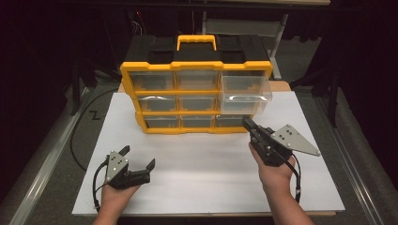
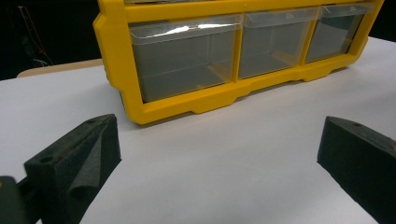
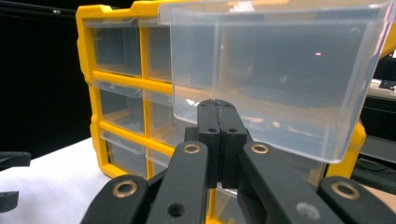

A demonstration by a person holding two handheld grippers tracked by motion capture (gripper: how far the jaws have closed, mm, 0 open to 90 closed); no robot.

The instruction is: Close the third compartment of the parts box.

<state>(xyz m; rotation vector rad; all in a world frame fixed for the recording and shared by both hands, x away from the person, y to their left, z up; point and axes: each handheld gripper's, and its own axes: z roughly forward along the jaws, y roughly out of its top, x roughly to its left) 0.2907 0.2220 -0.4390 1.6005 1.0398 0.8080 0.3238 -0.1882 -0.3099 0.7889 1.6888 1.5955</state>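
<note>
One clear drawer [image 1: 246,91], top right of the yellow cabinet [image 1: 196,66], stands pulled out; the right tool [image 1: 247,123], jaws shut and empty, sits just below it, judged ready to push it home, while the left tool [image 1: 138,158] rests wide open on the tabletop [image 1: 202,164].

Dark room around a white-topped table

The white sheet [image 1: 197,173] covers a wooden table [image 1: 281,86] whose edge shows at the back. Grey carpet floor [image 1: 51,154] lies on both sides, with a metal rail [image 1: 40,180] along the left and another at the right. Black curtains [image 1: 42,42] close off the back; a black cable [image 1: 77,136] loops on the floor.
</note>
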